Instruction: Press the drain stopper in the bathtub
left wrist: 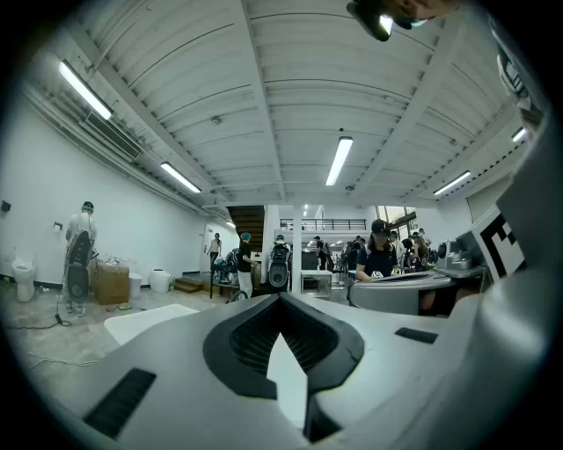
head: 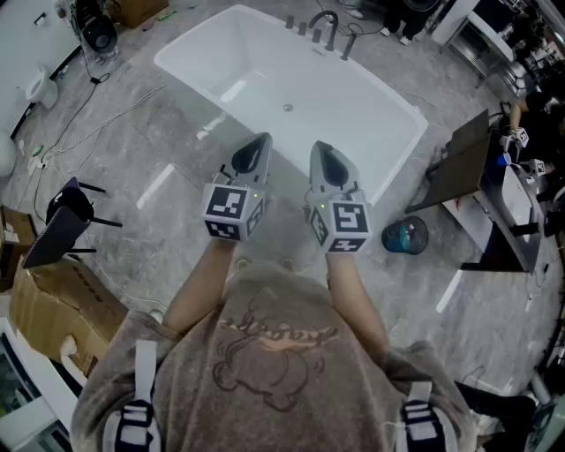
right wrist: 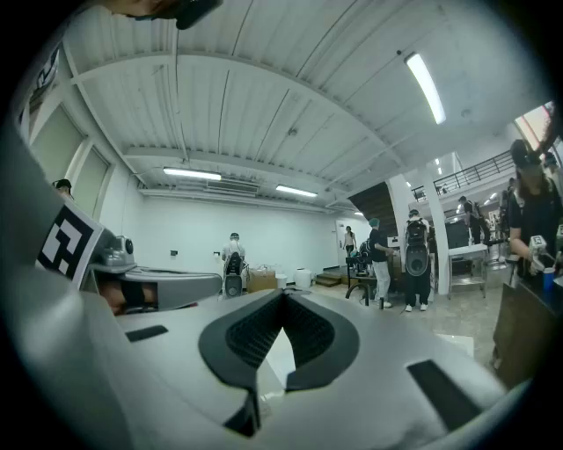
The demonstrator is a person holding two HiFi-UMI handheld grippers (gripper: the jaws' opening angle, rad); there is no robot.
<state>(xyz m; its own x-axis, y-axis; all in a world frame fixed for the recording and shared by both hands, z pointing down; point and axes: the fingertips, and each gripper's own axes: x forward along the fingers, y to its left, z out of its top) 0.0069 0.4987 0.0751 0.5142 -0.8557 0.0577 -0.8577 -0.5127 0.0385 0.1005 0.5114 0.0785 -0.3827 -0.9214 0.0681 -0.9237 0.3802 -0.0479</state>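
Note:
A white bathtub (head: pixel 187 79) stands on the grey floor ahead of me in the head view. Its small round drain stopper (head: pixel 288 108) sits in the middle of the tub's bottom, and a dark faucet (head: pixel 325 26) rises on the far rim. My left gripper (head: pixel 260 139) and right gripper (head: pixel 320 146) hang side by side over the near rim, pointing at the tub, well short of the stopper. Both are shut with nothing between the jaws. Both gripper views look out level across the room; the left gripper (left wrist: pixel 281 295) and right gripper (right wrist: pixel 283 295) show tips that meet.
A teal round object (head: pixel 405 236) lies on the floor to the right of the tub, beside a dark desk (head: pixel 463 163). A black chair (head: pixel 66 221) and a cardboard box (head: pixel 53 309) stand at the left. Cables (head: pixel 88 124) trail over the floor. Several people stand far off.

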